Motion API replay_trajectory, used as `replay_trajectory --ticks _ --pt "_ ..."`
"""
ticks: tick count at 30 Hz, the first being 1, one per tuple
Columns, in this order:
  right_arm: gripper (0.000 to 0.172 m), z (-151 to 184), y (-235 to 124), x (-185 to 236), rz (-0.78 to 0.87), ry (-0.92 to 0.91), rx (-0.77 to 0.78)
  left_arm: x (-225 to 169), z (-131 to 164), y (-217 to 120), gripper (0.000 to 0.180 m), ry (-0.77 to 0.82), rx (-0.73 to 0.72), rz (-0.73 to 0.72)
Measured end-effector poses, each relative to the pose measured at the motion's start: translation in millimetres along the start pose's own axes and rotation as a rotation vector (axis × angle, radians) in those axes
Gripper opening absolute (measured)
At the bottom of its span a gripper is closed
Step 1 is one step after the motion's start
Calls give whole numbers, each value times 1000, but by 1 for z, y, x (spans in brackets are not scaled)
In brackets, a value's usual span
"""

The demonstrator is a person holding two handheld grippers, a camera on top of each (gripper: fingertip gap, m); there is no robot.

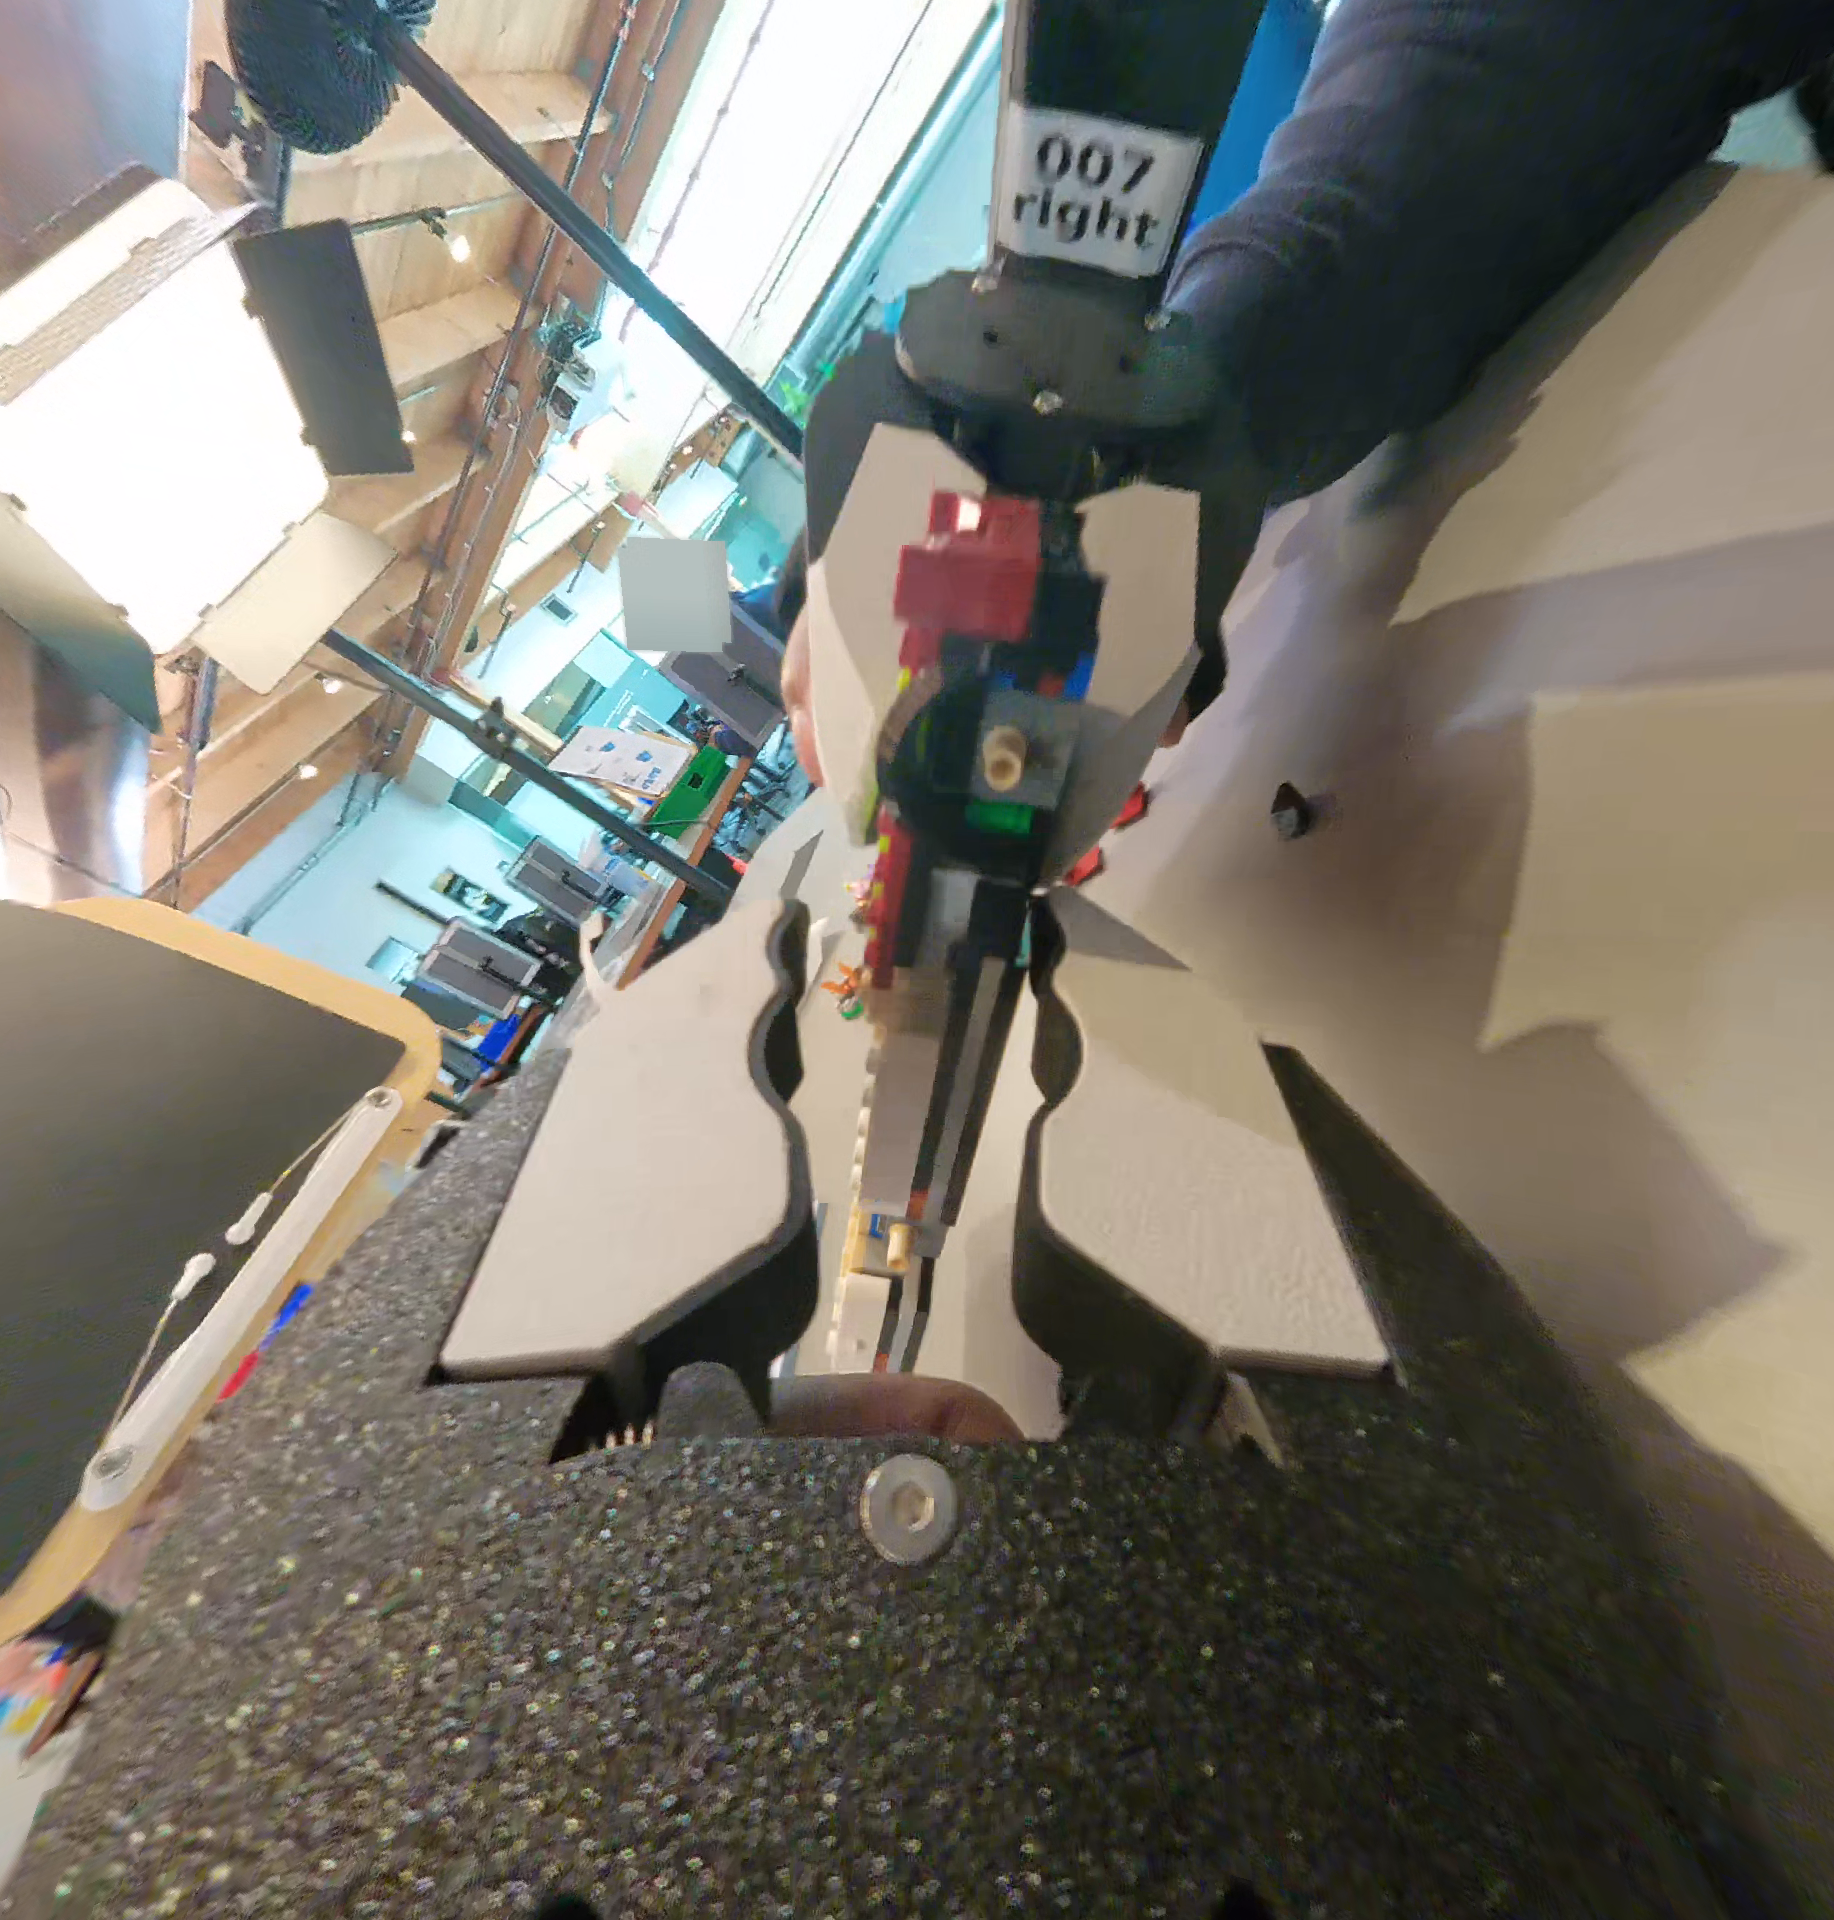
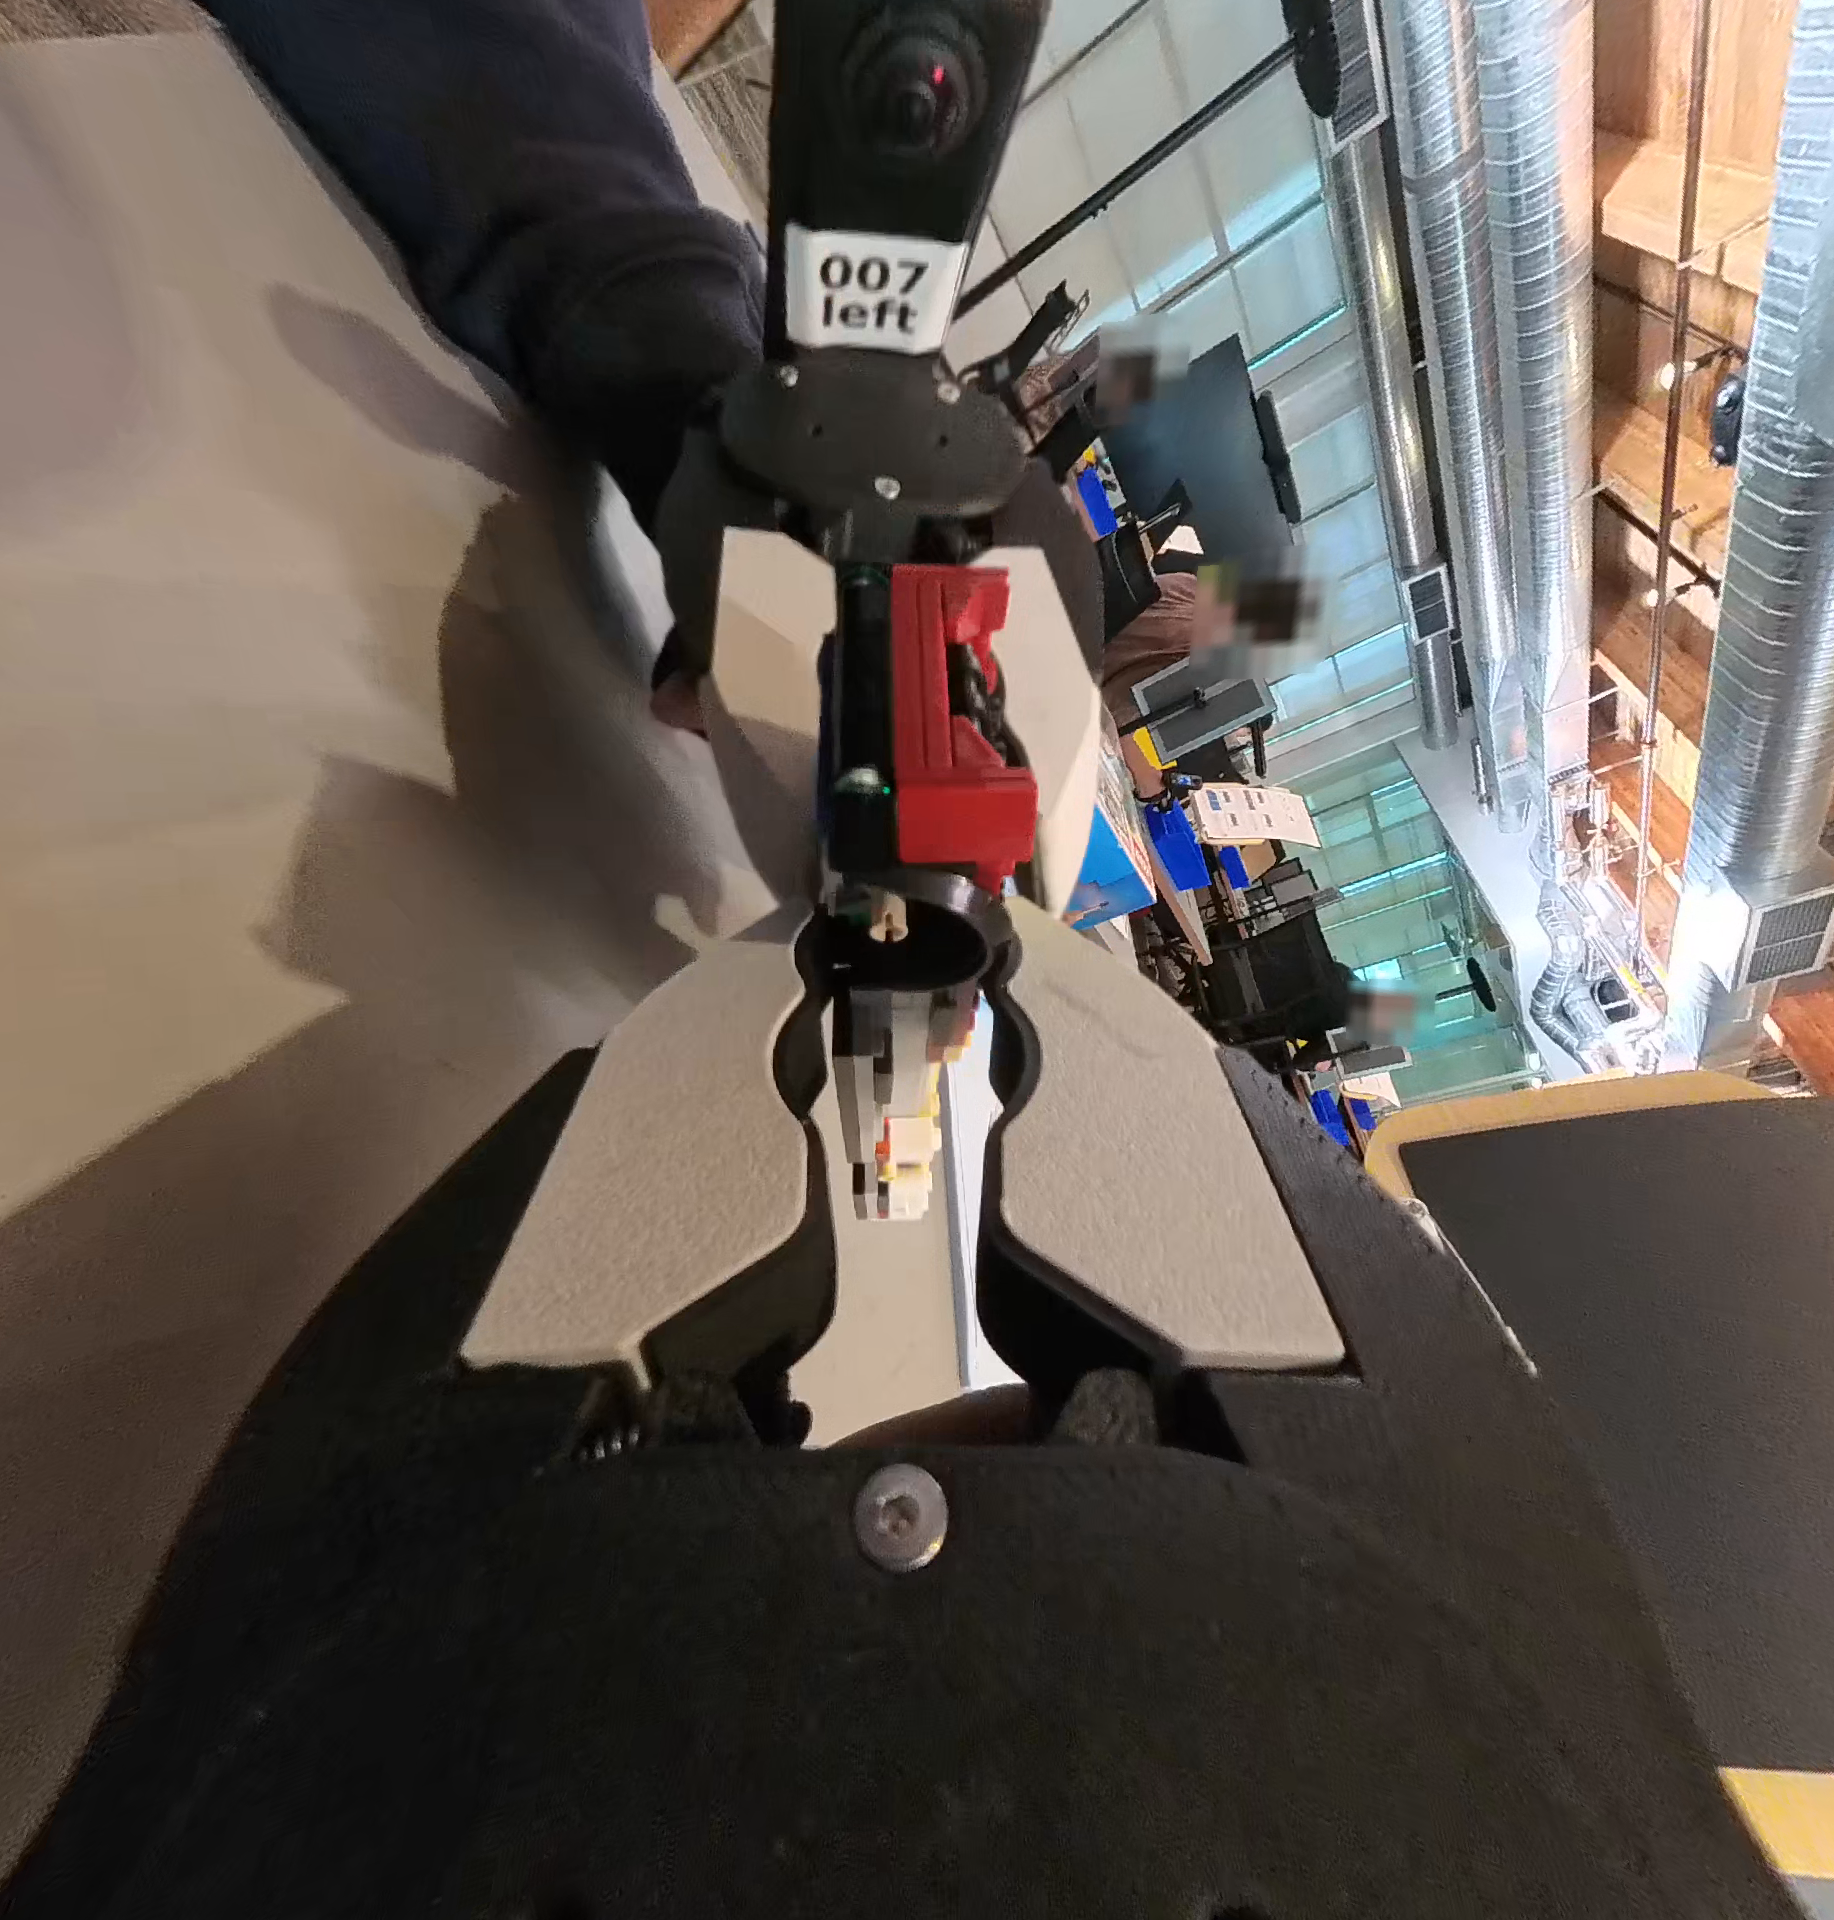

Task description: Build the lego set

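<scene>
Two Tongs, One Brick Model Between Them

Two grippers face each other tip to tip above a pale table (image 1: 1515, 540), each held by a hand in a dark sleeve (image 1: 1464, 208). One long toy-brick model (image 1: 934, 1039), built of grey, black, red and white bricks, runs lengthwise between both pairs of fingers.

Seen from the left wrist view, the left gripper (image 1: 918, 935) stands spread: the model's grey and black end lies in the channel between its fingers (image 1: 684, 1091), with a visible gap on the left side, so it does not pinch the model. Across from it, the right gripper (image 1: 996, 831) has its pale fingers against the sides of the model's far end, where a black wheel (image 1: 944, 769), a tan peg and a green brick show.

Seen from the right wrist view, the right gripper (image 2: 908, 966) pinches that black wheel (image 2: 908, 945) at its fingertips, both dark pad edges touching the rim. The model's red block (image 2: 954, 727) sits beyond, between the left gripper's (image 2: 913, 883) fingers.

One black tray with a wooden rim (image 1: 414, 1049) lies to the side.
</scene>
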State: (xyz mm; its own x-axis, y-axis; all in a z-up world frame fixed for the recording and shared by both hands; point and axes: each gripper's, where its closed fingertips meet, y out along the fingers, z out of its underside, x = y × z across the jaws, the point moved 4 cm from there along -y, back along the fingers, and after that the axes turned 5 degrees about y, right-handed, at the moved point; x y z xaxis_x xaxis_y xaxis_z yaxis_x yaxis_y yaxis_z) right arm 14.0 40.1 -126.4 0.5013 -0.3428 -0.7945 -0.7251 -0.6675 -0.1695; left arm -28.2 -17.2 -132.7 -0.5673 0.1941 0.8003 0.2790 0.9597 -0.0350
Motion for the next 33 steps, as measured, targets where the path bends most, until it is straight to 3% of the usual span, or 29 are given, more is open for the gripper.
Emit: replay_trajectory --ticks 4,21,28,33 --pt "27 0 -2 -4 1 32 -22 -1 -9 3 36 18 -1 19" --pt "27 4 2 -6 29 15 -17 -5 -4 19 47 145 98 -49" --pt "35 13 -3 -18 126 65 15 2 1 14 28 136 84 -154" --pt "35 16 -5 -15 116 60 41 -3 4 18 28 178 97 -145"
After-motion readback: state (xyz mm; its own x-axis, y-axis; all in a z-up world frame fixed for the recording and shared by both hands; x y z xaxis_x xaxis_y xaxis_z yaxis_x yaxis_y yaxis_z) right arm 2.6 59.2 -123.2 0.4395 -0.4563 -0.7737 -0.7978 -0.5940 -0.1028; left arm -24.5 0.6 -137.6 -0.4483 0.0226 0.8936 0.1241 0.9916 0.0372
